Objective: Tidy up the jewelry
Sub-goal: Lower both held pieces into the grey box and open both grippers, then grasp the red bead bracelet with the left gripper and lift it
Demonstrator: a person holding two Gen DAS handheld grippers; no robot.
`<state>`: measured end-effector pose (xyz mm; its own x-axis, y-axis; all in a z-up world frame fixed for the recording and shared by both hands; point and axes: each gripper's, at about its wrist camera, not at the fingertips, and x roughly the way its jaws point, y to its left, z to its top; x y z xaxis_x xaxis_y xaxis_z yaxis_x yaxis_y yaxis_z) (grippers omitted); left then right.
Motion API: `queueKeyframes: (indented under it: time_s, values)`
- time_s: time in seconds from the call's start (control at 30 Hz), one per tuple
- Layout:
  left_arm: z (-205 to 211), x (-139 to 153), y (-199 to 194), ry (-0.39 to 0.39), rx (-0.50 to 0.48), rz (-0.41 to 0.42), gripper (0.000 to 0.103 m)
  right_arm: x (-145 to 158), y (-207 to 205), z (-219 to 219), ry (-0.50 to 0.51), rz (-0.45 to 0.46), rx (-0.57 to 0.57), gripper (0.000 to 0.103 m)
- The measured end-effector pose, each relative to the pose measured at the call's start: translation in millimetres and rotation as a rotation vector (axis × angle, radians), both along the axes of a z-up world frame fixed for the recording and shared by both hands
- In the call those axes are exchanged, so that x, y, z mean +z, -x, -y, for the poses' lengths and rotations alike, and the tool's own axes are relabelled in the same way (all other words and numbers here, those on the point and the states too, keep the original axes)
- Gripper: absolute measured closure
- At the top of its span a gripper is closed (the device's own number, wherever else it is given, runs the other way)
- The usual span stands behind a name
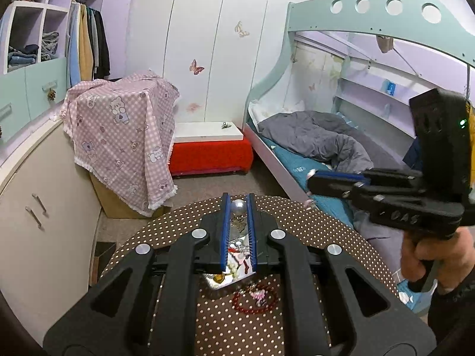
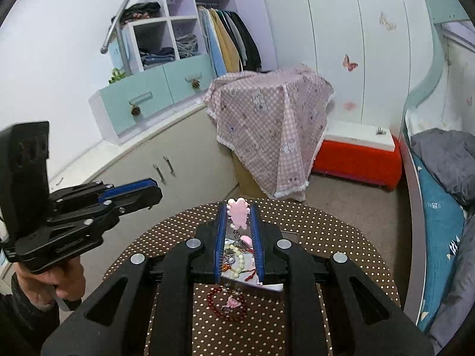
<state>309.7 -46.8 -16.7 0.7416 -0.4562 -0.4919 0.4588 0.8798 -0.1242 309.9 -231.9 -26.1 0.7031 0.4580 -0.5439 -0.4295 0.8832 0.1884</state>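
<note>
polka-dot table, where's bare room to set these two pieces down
Free: the table's dotted cloth right of the tray, and its left rim. Crowded: the tray's jewelry heap and the red bead bracelet just in front of it.

A pink checked cloth (image 1: pixel 124 136) drapes a box beside a red ottoman (image 1: pixel 210 155); a grey blanket (image 1: pixel 320 139) lies on the bed (image 1: pixel 297 169).

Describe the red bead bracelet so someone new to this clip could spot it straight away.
Start at the round table with the brown polka-dot cloth. On it lies a shiny tray heaped with jewelry. The red bead bracelet lies on the cloth beside the tray's near edge, the only dark red ring of beads, with a pink charm inside its loop.
</note>
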Motion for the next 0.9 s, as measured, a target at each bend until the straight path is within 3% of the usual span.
queueKeyframes:
  time_s: [0.17, 0.2, 0.23, 0.27, 0.33, 0.37, 0.67, 0.9]
  values:
    - [5, -9, -20, 0.016, -0.008, -0.062, 0.087, -15, -21, -3, 0.000, -0.068, 0.002, 0.088]
    - [4, -13, -26, 0.023, -0.005, -0.081, 0.076, -19, -24, -2, 0.003, -0.082, -0.007, 0.086]
    - [1, -14, -31, 0.028, 0.004, -0.089, 0.031, -22, -28, -2, 0.001, -0.097, -0.018, 0.077]
    - [-3, -16, -31, 0.039, 0.039, -0.074, 0.006, -26, -31, 2, -0.012, -0.110, -0.033, 0.069]
    - [-11, -16, -29, 0.064, 0.083, -0.046, 0.006, -30, -30, 12, -0.051, -0.107, -0.080, 0.023]
    - [-13, -17, -28, 0.070, 0.086, -0.055, 0.006, -29, -28, 16, -0.064, -0.093, -0.097, 0.019]
    - [-30, -27, -9, 0.048, 0.173, -0.046, 0.006, -34, -10, 38, -0.102, -0.088, -0.147, 0.015]
    - [-40, -37, 16, 0.024, 0.215, -0.035, 0.006, -39, 16, 38, -0.075, -0.071, -0.152, 0.013]
